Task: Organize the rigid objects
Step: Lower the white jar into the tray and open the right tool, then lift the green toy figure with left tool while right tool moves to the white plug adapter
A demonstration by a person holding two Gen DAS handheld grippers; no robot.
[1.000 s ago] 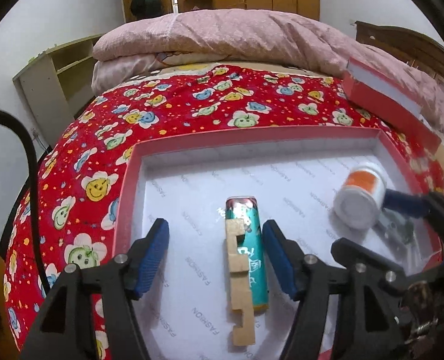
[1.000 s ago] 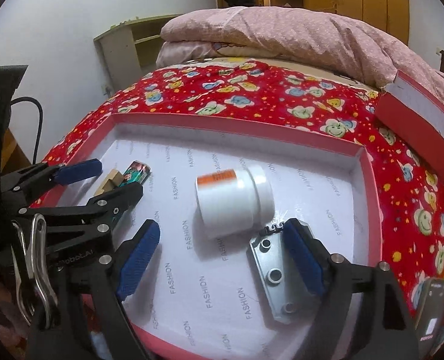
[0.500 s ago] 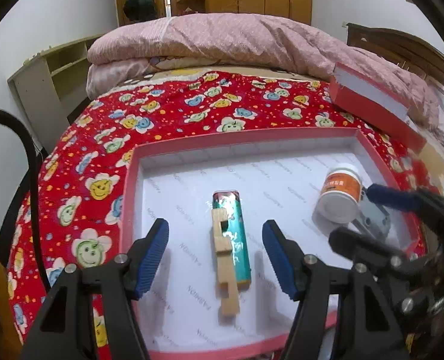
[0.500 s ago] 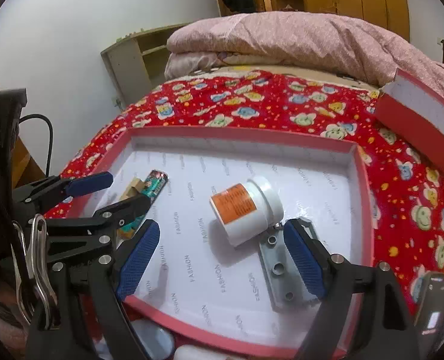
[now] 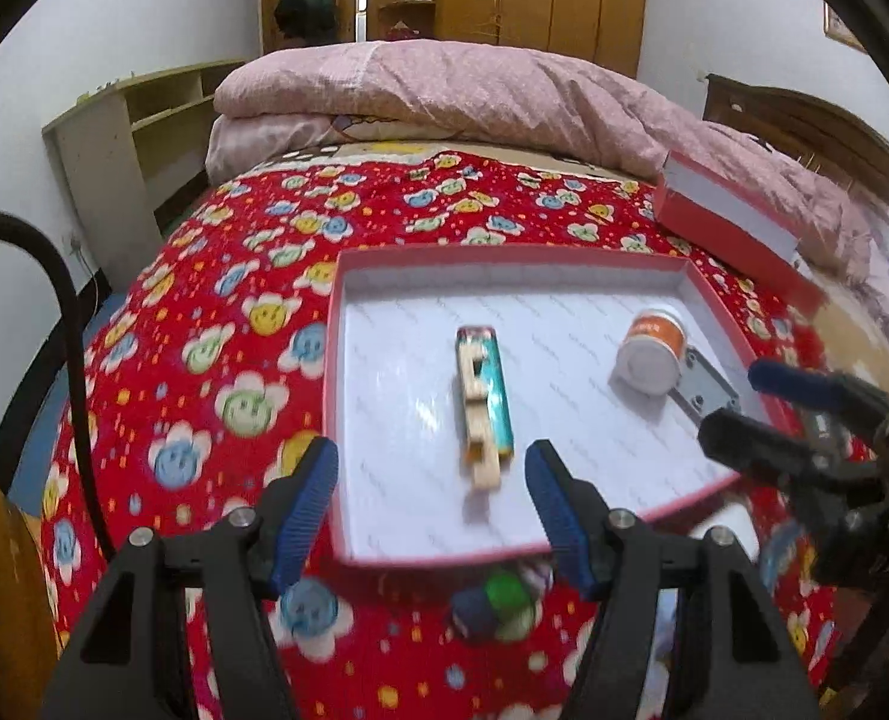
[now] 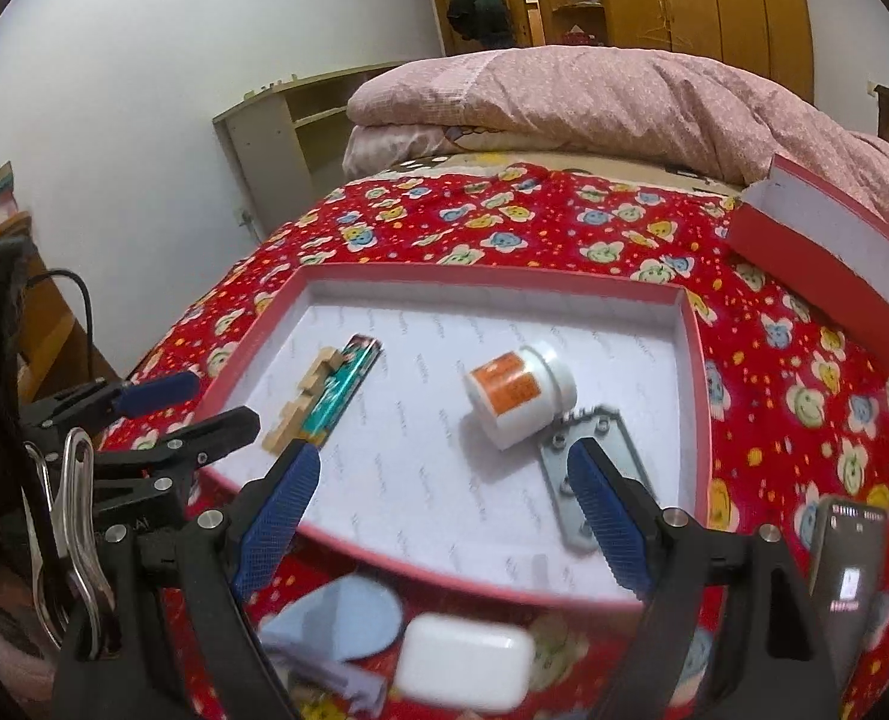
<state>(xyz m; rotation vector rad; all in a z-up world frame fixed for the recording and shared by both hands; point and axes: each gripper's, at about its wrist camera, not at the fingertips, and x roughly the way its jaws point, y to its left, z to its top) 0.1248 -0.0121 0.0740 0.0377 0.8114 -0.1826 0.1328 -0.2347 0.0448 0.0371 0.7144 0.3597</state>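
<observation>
Both tools, left [image 5: 432, 495] and right [image 6: 438, 510], gape wide and empty above the red tray's [image 5: 444, 557] near rim. Next comes the white case [image 6: 465, 669] near the bed's [image 6: 804, 420] front edge. Descend squarely, straddling it fully before closing.

Both wrist views look steeply down, perhaps closely, sharing the red tray [image 5: 714, 306].

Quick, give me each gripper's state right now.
Left gripper: open, holding nothing, above the near edge of the red box.
Right gripper: open, holding nothing.
</observation>
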